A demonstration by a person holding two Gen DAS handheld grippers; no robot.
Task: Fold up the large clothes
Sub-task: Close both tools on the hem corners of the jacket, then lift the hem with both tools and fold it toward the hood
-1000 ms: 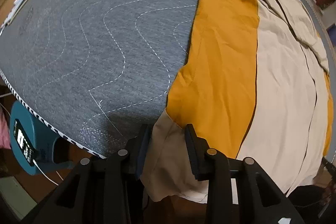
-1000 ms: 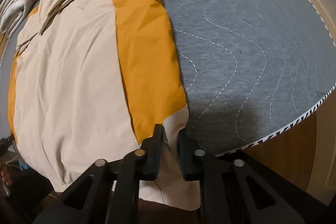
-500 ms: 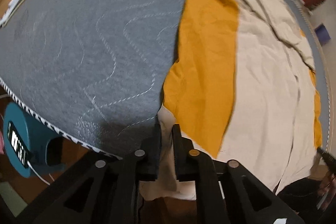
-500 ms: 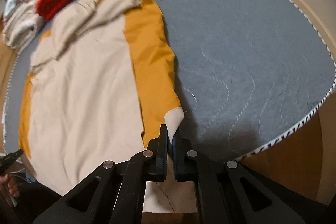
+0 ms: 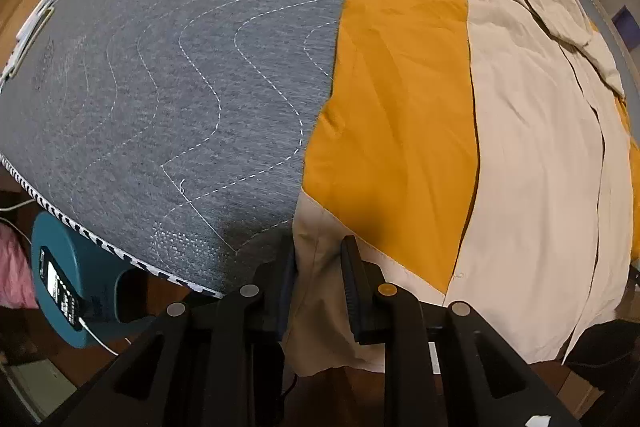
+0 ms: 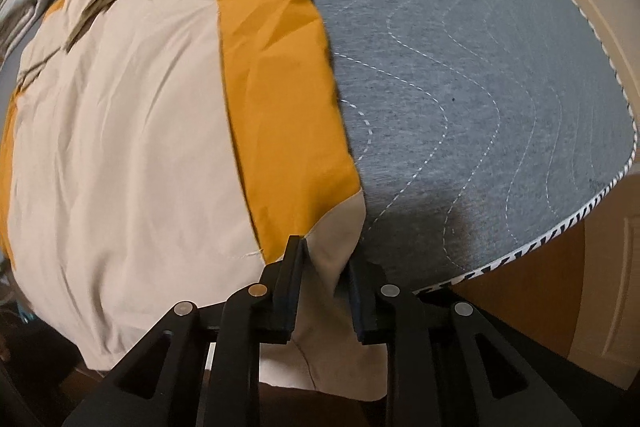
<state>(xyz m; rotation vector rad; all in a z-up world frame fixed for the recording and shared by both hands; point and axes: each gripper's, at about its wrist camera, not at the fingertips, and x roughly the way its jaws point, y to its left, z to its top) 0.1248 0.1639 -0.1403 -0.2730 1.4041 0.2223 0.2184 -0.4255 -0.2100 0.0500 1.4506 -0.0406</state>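
Jaws of the left gripper [image 5: 318, 259] are opening, with the garment's [image 5: 532, 155] beige hem corner between them, the pads not pressing it. The right gripper [image 6: 326, 259] is opening too, the opposite hem corner loose in its gap. Beyond both, the orange-and-beige garment lies spread flat on the grey quilted pad [image 5: 168, 67], its hem hanging over the near edge.

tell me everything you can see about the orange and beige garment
The garment is thin, wrinkled woven cloth in beige with mustard-orange side panels, lying flat on the grey quilted mat. Its beige bottom hem hangs over the mat's edge. The left gripper and right gripper straddle the hem corners, jaws opening.
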